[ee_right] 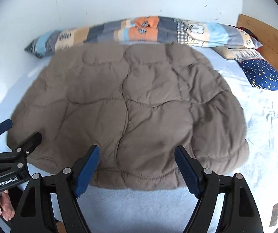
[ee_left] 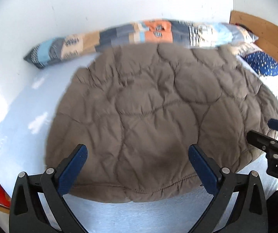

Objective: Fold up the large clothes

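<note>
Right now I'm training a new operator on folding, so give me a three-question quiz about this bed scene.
1. True or false: the left gripper is clamped on the brown quilted padded jacket.
2. What lies along the white wall behind the jacket? A) long patchwork pillow B) wooden chair C) folded towel
3. Fill in: the navy white-dotted pillow lies near the wooden ____.

Key: 1 false, both it and the right gripper hang open above the jacket's near hem. 2 A, the long patchwork pillow. 3 headboard.
</note>
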Demonstrator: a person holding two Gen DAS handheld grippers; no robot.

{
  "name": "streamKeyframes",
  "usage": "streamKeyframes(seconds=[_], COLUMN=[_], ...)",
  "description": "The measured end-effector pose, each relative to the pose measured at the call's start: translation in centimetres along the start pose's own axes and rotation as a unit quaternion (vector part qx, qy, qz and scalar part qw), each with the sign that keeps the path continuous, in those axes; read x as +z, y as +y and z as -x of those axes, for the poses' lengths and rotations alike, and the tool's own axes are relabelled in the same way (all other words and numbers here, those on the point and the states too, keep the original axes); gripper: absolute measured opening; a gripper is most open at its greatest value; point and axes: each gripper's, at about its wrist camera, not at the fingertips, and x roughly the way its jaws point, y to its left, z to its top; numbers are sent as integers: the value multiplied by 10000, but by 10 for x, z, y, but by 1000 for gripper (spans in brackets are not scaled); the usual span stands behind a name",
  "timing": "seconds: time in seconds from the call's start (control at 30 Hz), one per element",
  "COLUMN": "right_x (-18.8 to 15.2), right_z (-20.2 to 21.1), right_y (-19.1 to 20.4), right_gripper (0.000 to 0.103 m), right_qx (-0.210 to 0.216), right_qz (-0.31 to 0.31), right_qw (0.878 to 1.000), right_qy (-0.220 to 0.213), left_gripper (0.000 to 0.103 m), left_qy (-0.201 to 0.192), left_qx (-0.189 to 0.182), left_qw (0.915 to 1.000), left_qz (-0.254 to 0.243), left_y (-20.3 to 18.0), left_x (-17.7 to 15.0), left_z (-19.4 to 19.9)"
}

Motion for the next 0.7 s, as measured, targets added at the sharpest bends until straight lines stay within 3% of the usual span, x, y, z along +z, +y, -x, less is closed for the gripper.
streamKeyframes(seconds=[0.17, 0.37, 0.47, 0.7], right_x=[-13, -18, -16, -16], right_z=[27, 39, 38, 35], right_y=[-3, 7, 9, 13], right_gripper=[83, 84, 84, 84], right_qx=[-6, 50, 32, 73], right_qz=[-136, 26, 61, 78], right_qw=[9996, 9986, 9984, 9986], right_qy=[-260, -526, -562, -515], left_gripper=[103, 103, 103, 103], left_qy=[-244, -612, -625, -484], left_qx=[-22, 391, 994, 1015], left_qw=[9993, 9964, 9924, 9920], left_qz=[267, 442, 366, 579], left_y=[11, 17, 16, 29], left_x=[-3, -4, 2, 9], left_z=[33, 59, 60, 57])
